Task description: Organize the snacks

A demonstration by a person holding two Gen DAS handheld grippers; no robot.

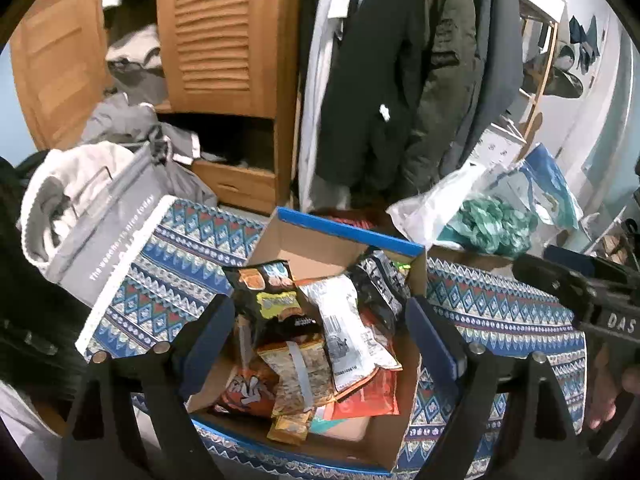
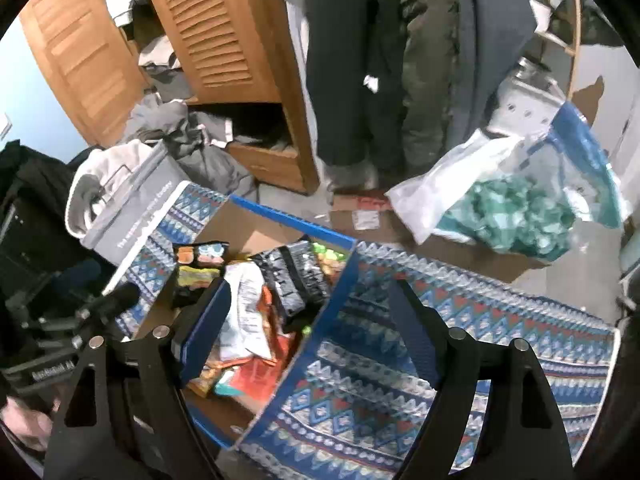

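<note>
A cardboard box with a blue rim (image 1: 348,232) sits on a patterned cloth (image 1: 500,312) and holds several snack packets: a black chip bag (image 1: 272,300), a white packet (image 1: 348,332), an orange bag (image 1: 248,392) and a dark striped packet (image 1: 380,284). My left gripper (image 1: 320,344) hangs open and empty above the box. My right gripper (image 2: 308,324) is open and empty over the box's right wall (image 2: 320,328). The same box (image 2: 280,216) and white packet (image 2: 244,312) show in the right wrist view.
A grey fabric bin with clothes (image 1: 92,216) stands left of the box. A clear plastic bag with green contents (image 1: 492,224) lies at the right. A wooden wardrobe (image 1: 224,40) and hanging coats (image 1: 392,72) stand behind. The right gripper's body (image 1: 592,292) shows at the right edge.
</note>
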